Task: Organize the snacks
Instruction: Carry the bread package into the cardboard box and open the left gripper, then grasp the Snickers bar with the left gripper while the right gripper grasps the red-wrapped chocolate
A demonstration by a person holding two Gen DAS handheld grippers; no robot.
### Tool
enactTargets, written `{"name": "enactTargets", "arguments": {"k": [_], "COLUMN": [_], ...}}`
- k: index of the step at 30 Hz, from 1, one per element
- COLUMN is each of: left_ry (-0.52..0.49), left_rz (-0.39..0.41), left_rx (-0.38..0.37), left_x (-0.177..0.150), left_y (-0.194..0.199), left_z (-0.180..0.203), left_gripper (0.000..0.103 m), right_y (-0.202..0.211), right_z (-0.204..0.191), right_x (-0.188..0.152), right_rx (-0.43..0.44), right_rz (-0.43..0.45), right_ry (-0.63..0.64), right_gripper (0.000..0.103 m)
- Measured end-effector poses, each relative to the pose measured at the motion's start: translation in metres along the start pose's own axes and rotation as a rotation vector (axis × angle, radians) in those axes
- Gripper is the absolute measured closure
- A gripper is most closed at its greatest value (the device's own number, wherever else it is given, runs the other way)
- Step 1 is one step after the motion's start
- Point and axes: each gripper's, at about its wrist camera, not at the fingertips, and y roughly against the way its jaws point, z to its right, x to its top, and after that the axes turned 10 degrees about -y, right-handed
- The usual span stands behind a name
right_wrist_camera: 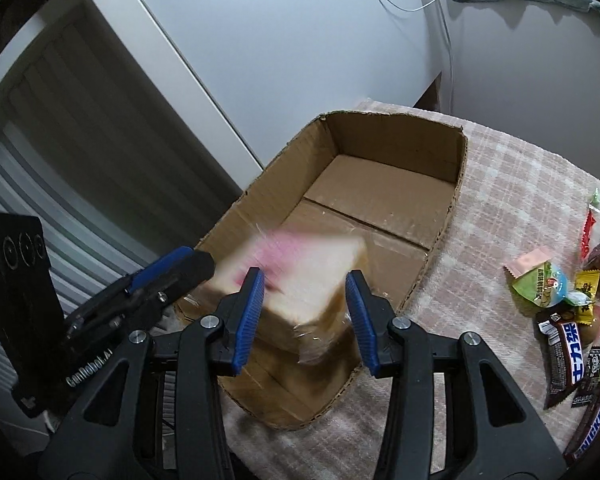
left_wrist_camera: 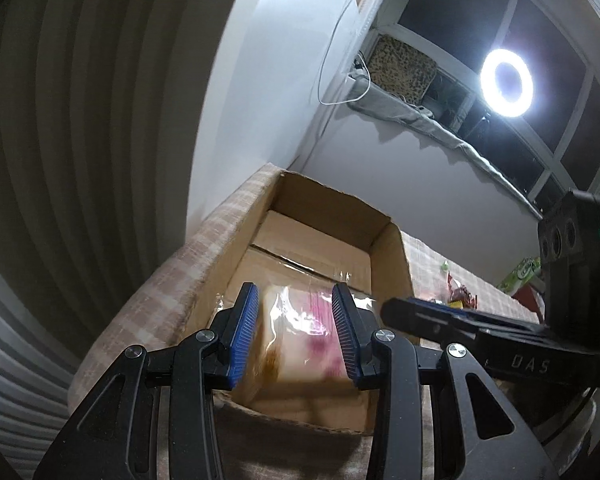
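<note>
So the sorting looks barely started, as far as can be judged. The box [right_wrist_camera: 380,200] is sat on the checked desk [right_wrist_camera: 500,208] and its floor is still bare cardboard, nothing packed in it yet. A wrapped bread pack [right_wrist_camera: 312,280] is being held over the near end of the box, so that's the first item going in by the looks of it. Everything else is left to do: the candy pile [right_wrist_camera: 576,304] is still spread on the desk well to the right of the box, Snickers bars [right_wrist_camera: 592,420] included.

The bread is gripped from both sides at once. In the right wrist view the right tongs [right_wrist_camera: 306,312] are seen partly open with the pack wedged between the blue pads, and the left tongs [right_wrist_camera: 172,272] are clamped onto its far left edge. In the left wrist view the same thing is shown from the other side: left tongs [left_wrist_camera: 296,332] part-open around the pack [left_wrist_camera: 296,340], pads pressed on the wrapper, right tongs [left_wrist_camera: 440,316] coming in from the right.

The pack is blurred, so it can't be told whether it's touching the box floor yet. It's inside the box outline, near the front wall.
</note>
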Motion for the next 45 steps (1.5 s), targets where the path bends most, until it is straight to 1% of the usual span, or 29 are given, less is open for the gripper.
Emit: {"name": "enactTargets", "arguments": {"k": [7, 12, 15, 19, 23, 27, 29, 30, 34, 36, 37, 39, 42, 45], "left_ry": [-0.014, -0.032, -0.050, -0.085, -0.128, -0.179, -0.206, -0.220, -0.256, -0.272, -0.279, -0.290, -0.303, -0.326], "left_rz": [0.017, 0.029, 0.034, 0.037, 0.034, 0.010, -0.004, -0.015, -0.061, -0.102, -0.119, -0.149, -0.194, -0.232], "left_rx": [-0.010, -0.037, -0.060, -0.100, -0.140, -0.192, -0.213, -0.230, -0.295, -0.338, -0.354, -0.381, -0.420, -0.443], "left_x": [0.001, 0.005, 0.007, 0.008, 0.009, 0.005, 0.003, 0.000, -0.010, -0.017, -0.021, -0.028, -0.041, -0.051], "left_y": [0.010, 0.011, 0.013, 0.015, 0.014, 0.007, 0.003, -0.001, -0.014, -0.025, -0.029, -0.038, -0.048, -0.057], "left_z": [0.005, 0.020, 0.032, 0.054, 0.081, 0.112, 0.126, 0.136, 0.167, 0.183, 0.191, 0.204, 0.226, 0.244], "left_gripper": [0.066, 0.066, 0.066, 0.066, 0.066, 0.066, 0.066, 0.066, 0.066, 0.066, 0.066, 0.066, 0.066, 0.066], "right_y": [0.009, 0.029, 0.049, 0.077, 0.111, 0.141, 0.157, 0.165, 0.195, 0.212, 0.216, 0.224, 0.232, 0.227], "right_z": [0.004, 0.009, 0.018, 0.033, 0.057, 0.087, 0.107, 0.116, 0.161, 0.190, 0.198, 0.223, 0.251, 0.276], "right_x": [0.000, -0.001, -0.005, -0.010, -0.020, -0.032, -0.039, -0.043, -0.055, -0.059, -0.061, -0.063, -0.065, -0.059], "right_rx": [0.012, 0.009, -0.004, -0.028, -0.082, -0.116, -0.139, -0.156, -0.238, -0.274, -0.286, -0.339, -0.345, -0.305], "right_rz": [0.019, 0.052, 0.087, 0.136, 0.192, 0.232, 0.246, 0.258, 0.299, 0.313, 0.315, 0.310, 0.283, 0.234], "right_ry": [-0.016, -0.022, -0.035, -0.062, -0.085, -0.128, -0.150, -0.159, -0.217, -0.264, -0.271, -0.297, -0.328, -0.351], "right_gripper": [0.058, 0.058, 0.058, 0.052, 0.052, 0.050, 0.037, 0.035, 0.034, 0.034, 0.034, 0.034, 0.034, 0.034]}}
